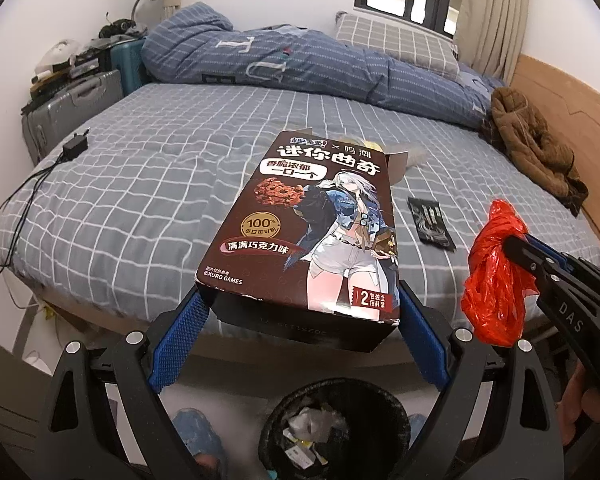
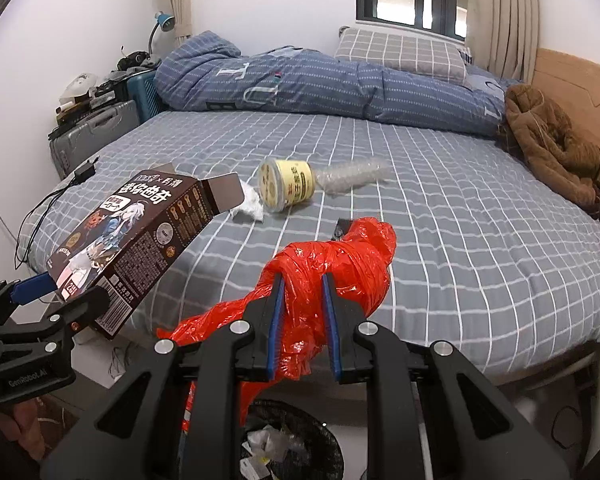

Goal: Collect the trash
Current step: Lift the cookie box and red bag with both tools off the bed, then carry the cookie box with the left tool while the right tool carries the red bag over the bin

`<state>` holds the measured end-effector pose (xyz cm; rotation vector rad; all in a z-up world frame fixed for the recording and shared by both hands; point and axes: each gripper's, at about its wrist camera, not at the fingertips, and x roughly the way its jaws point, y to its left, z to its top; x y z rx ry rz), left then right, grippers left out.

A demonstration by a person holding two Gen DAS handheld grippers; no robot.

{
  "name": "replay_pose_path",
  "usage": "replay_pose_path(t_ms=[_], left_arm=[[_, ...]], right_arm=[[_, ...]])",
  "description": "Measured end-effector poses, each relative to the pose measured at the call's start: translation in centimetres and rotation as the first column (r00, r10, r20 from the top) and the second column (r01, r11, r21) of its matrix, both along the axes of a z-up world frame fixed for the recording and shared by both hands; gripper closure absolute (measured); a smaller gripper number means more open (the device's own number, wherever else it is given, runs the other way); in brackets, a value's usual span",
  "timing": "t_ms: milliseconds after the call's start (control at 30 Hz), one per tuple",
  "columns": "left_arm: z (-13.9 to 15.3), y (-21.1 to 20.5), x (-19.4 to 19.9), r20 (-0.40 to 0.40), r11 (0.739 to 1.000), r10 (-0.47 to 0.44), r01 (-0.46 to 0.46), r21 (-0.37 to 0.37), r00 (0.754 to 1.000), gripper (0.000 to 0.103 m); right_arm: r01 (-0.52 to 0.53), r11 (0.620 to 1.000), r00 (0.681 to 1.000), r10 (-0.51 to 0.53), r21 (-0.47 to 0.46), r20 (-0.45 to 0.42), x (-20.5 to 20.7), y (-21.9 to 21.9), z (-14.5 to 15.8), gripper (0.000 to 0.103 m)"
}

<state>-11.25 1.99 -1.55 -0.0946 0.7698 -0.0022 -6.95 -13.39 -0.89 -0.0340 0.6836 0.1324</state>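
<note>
Far left on the bed (image 2: 440, 216): black charger (image 1: 75, 146) with its cable trailing over the edge, grey suitcase (image 1: 66, 110) just beyond. Left gripper (image 1: 300, 308) clamped on the near end of a brown cookie box (image 1: 312, 224), blue pads pressed to both sides, box held in the air over the bed's edge with its far flap open. Directly below, on the floor, a black trash bin (image 1: 334, 428) with paper scraps inside. On the grid-patterned sheet past the box: crumpled white tissue (image 2: 250, 204), yellow tub (image 2: 286, 184) on its side, clear plastic bottle (image 2: 352, 174) lying just beside it. Nearer, a small black wrapper (image 1: 430, 220) flat on the sheet. Right gripper (image 2: 302, 292) squeezed on a crumpled red plastic bag (image 2: 340, 260), bag bulging ahead of the fingers and hanging down behind, above the bin. Far right against the wooden headboard (image 2: 572, 76): brown jacket (image 2: 556, 140) in a heap.
</note>
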Motion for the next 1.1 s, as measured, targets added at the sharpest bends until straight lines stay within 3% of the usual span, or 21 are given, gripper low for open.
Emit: replay_pose_path(t_ms=[1100], left_arm=[[-4.7,-2.2,-10.4,-0.202,0.998,-0.052,0.056,0.014,0.978,0.014]], right_arm=[[0.029,1.0,0.985,-0.03,-0.011,-0.169,-10.1,-0.6,-4.9,0.085]])
